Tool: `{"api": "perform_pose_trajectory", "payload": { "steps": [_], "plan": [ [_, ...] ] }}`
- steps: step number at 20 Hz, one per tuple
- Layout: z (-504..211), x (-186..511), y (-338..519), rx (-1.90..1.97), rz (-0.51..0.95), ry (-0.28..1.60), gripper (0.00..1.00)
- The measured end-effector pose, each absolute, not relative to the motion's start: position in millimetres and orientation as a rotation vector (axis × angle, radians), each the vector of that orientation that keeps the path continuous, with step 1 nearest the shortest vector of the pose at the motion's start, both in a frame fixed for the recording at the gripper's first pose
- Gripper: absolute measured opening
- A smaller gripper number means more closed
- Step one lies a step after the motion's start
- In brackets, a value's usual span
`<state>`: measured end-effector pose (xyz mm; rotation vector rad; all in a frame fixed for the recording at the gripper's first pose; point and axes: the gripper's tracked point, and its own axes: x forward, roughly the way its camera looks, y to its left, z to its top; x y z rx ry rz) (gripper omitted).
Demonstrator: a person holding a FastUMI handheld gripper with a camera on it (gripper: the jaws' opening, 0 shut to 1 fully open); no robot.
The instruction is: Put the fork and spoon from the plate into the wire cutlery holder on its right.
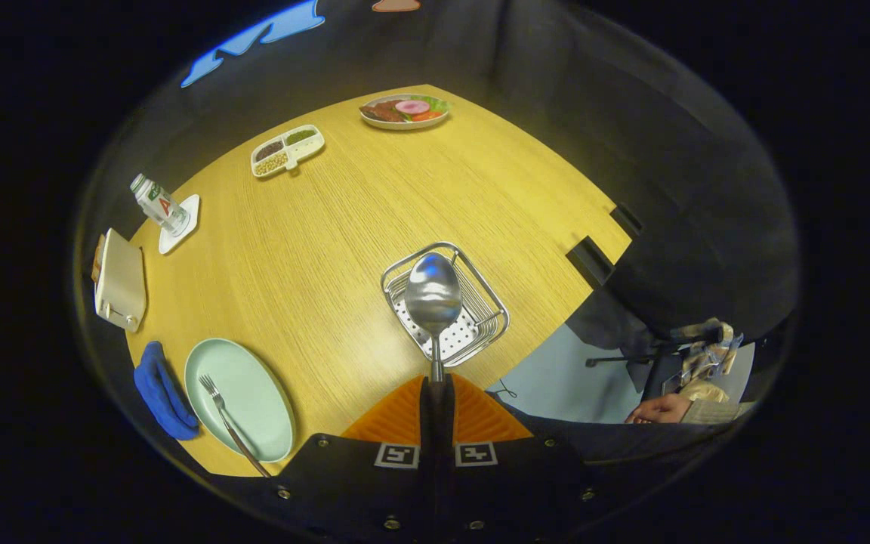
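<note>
My gripper [436, 389] is shut on the handle of a steel spoon [433, 296], both fingers pressing on it. The spoon's bowl sticks out ahead of the fingers and hangs above the wire cutlery holder [489, 292], a square wire basket with a perforated floor standing on the wooden table. To the left of the fingers lies the pale green plate [254, 393] near the table's front edge, with a fork [225, 419] resting on it, tines pointing away from me.
A blue cloth [162, 391] lies left of the plate. Farther left are a beige box [119, 281] and a bottle [157, 204] on a white coaster. A divided snack tray [287, 150] and a food plate [404, 111] sit at the far side. A person's hand [660, 409] rests at the right.
</note>
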<state>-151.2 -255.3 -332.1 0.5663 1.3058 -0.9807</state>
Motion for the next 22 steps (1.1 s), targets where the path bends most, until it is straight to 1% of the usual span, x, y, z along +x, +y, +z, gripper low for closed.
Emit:
{"api": "perform_pose_trajectory", "payload": {
  "steps": [5,6,7,8,11,12,16,22],
  "plan": [
    [-340,-155,-257,0.603,-0.938,1.385,0.04],
    [-341,-155,-259,0.606,-0.929,1.396,0.07],
    [-341,-154,-261,0.601,-0.921,1.397,0.07],
    [-340,-153,-265,0.593,-0.92,1.396,0.1],
    [-333,-141,-274,0.583,-0.904,1.359,0.1],
    [-332,-136,-276,0.585,-0.894,1.343,0.25],
    [-327,-131,-281,0.534,-0.878,1.336,0.98],
    [-325,-119,-274,0.47,-0.851,1.328,0.97]
  ]
}}
